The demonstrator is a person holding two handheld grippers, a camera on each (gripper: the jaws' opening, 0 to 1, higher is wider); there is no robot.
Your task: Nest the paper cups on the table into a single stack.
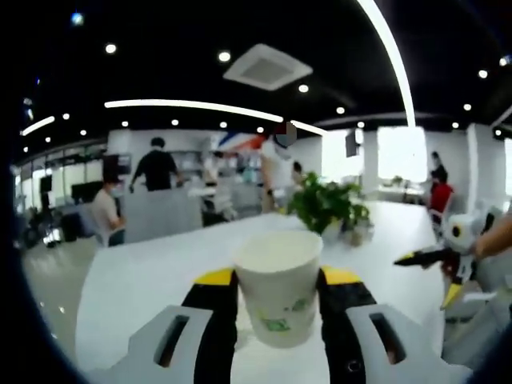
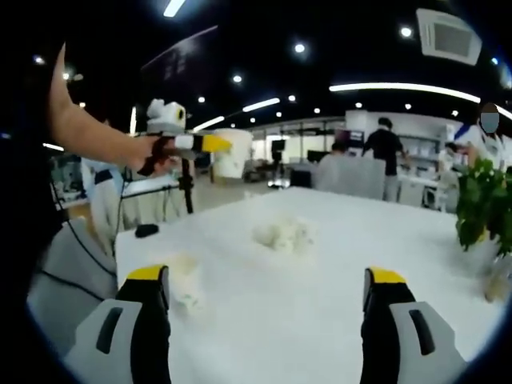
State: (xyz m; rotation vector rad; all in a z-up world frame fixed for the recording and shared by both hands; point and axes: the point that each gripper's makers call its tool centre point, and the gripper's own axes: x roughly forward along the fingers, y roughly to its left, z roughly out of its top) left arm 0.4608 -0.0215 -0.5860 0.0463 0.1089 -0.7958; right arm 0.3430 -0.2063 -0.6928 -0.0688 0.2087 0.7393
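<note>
While the left gripper (image 1: 278, 298) is raised over the white surface (image 1: 136, 280), a white paper cup (image 1: 278, 288) sits upright between its yellow-tipped black jaws, which pinch it on both sides. Green print marks the lower part of the cup's wall, too blurred to read. In the right gripper view the same cup (image 2: 232, 152) shows held up in the air beyond the surface's far edge, at the end of the left gripper (image 2: 210, 144) in the person's hand (image 2: 160, 152).

On the surface (image 2: 336, 264) lie two pale, blurred shapes: one (image 2: 282, 234) near the middle, another (image 2: 184, 280) just beside the right gripper's (image 2: 268, 292) left jaw. What they are I cannot tell. The right gripper's jaws stand spread wide apart with nothing between them. That gripper (image 1: 440, 260) also shows at the right edge of the left gripper view.

A potted green plant (image 1: 328, 204) stands on the surface beyond the cup. A small dark object (image 2: 146, 230) lies near the surface's corner. Behind, people stand and sit among office desks.
</note>
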